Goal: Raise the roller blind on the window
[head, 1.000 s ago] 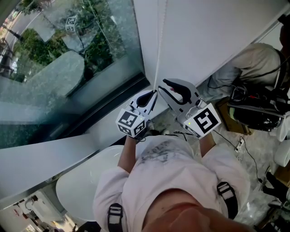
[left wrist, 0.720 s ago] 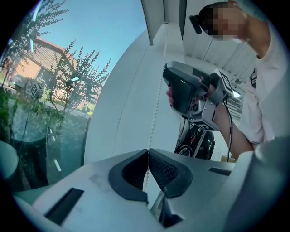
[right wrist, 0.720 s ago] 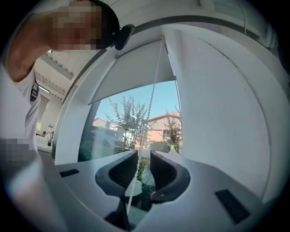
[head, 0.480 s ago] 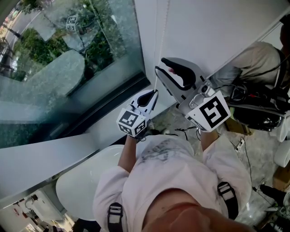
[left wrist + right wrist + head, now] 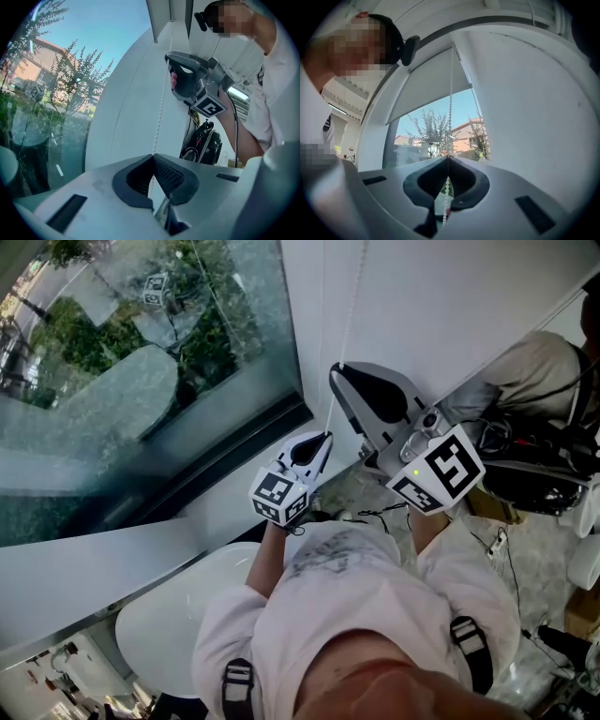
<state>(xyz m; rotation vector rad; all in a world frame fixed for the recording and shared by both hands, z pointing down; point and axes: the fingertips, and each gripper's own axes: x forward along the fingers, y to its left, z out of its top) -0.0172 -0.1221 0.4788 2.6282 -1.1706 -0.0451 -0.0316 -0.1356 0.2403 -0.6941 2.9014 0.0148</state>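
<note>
right of the window point(image 5: 141, 381), the chain point(image 5: 352, 306) hangs pinched by both: left gripper point(image 5: 325, 439) clamped low, right gripper point(image 5: 339, 371) closing tight on it higher up. blind point(image 5: 426, 89) covers only the window's top; more pulls likely remain. table point(image 5: 178, 615) below the window, a person point(image 5: 525, 371) well right of it; nothing blocks the chain.

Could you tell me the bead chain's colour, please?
The bead chain is white; best in right gripper view.
</note>
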